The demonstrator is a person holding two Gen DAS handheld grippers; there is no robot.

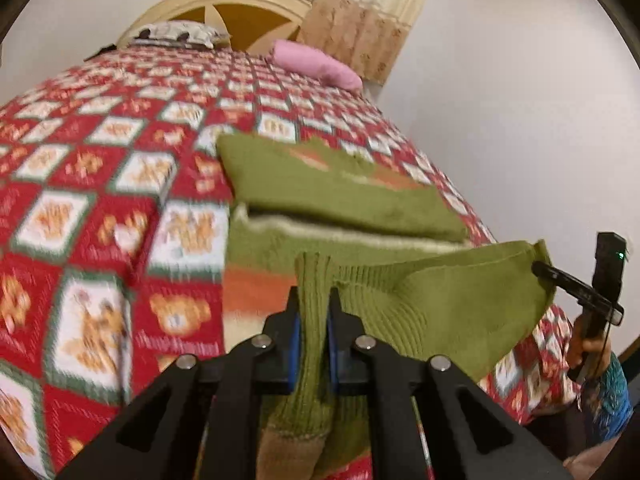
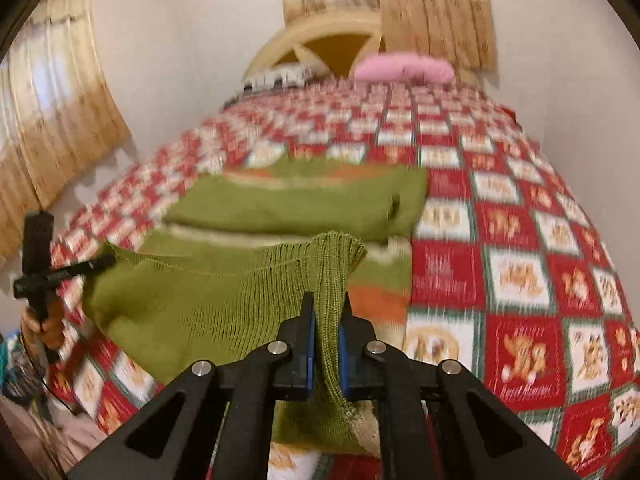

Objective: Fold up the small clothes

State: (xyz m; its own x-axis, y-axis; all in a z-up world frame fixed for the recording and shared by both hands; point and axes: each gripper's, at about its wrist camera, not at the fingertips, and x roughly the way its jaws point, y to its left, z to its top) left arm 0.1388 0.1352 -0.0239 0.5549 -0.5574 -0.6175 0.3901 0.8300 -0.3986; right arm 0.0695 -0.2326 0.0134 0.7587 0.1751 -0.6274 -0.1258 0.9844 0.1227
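Note:
A small green knitted sweater (image 1: 340, 200) with orange and cream stripes lies on the bed, its far part folded over. My left gripper (image 1: 314, 304) is shut on the ribbed green hem, lifted off the bed. My right gripper (image 2: 328, 308) is shut on the other end of the same hem (image 2: 332, 264). The hem hangs stretched between the two. The right gripper also shows in the left wrist view (image 1: 538, 268) at the far right, and the left gripper in the right wrist view (image 2: 110, 261) at the far left.
The bed has a red, white and green bear-patterned blanket (image 1: 100, 200). A pink pillow (image 1: 320, 64) and a patterned pillow (image 1: 176, 34) lie by the cream headboard (image 1: 224, 4). Curtains (image 2: 432, 8) hang behind; a white wall (image 1: 520, 120) runs beside the bed.

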